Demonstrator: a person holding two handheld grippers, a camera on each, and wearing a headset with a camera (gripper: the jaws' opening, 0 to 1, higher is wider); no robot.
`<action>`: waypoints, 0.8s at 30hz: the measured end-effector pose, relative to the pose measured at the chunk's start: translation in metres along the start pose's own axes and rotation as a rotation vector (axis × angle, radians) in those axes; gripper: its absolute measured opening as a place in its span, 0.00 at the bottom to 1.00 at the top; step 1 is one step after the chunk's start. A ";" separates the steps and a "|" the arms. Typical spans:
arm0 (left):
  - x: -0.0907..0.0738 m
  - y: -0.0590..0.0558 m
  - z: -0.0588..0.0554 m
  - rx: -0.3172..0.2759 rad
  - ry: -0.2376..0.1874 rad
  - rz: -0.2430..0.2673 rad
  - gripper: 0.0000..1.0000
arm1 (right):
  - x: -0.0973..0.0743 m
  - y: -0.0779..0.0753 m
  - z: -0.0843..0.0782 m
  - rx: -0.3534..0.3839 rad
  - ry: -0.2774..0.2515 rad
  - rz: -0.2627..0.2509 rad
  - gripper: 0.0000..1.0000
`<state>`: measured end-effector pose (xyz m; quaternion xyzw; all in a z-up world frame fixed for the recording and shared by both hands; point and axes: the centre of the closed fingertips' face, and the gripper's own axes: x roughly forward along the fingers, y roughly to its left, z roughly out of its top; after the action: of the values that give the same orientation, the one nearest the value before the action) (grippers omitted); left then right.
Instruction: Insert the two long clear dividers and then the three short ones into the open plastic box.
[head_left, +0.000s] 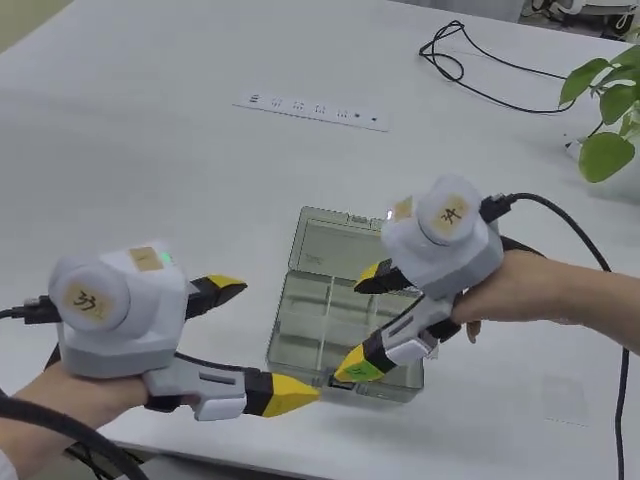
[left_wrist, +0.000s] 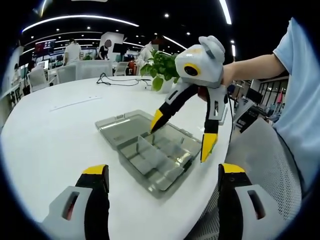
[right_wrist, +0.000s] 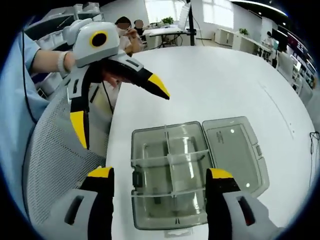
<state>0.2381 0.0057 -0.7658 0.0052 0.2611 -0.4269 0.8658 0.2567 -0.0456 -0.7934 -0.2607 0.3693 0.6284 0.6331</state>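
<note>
The open clear plastic box (head_left: 300, 345) lies near the table's front edge, its lid (head_left: 330, 240) folded back flat. Clear dividers (right_wrist: 170, 159) stand inside the box (right_wrist: 142, 150) and split it into several compartments; they also appear as thin walls (left_wrist: 150, 150). My right gripper (head_left: 360, 325) hovers open over the box's right half, jaws empty. My left gripper (head_left: 262, 340) is open just left of the box, holding nothing. In the left gripper view the right gripper (left_wrist: 181, 135) hangs above the box (left_wrist: 125, 150). In the right gripper view the left gripper (right_wrist: 120, 112) is beside the box.
A white power strip (head_left: 312, 108) lies farther back on the white table (head_left: 150, 150). A black cable (head_left: 470, 75) and a green plant (head_left: 605, 110) sit at the back right. A mesh chair (right_wrist: 60, 165) stands by the table's near edge.
</note>
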 end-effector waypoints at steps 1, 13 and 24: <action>-0.001 0.001 0.001 -0.002 -0.001 0.002 0.92 | -0.001 0.000 0.000 0.008 -0.011 -0.001 0.80; -0.002 0.005 0.011 0.008 -0.014 0.016 0.93 | -0.016 -0.003 -0.001 0.036 -0.114 -0.061 0.99; -0.002 0.004 0.008 0.021 0.000 0.011 0.97 | -0.043 -0.012 -0.027 0.127 -0.167 -0.128 1.00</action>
<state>0.2439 0.0079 -0.7586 0.0154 0.2565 -0.4248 0.8680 0.2678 -0.0938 -0.7772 -0.1897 0.3370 0.5814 0.7158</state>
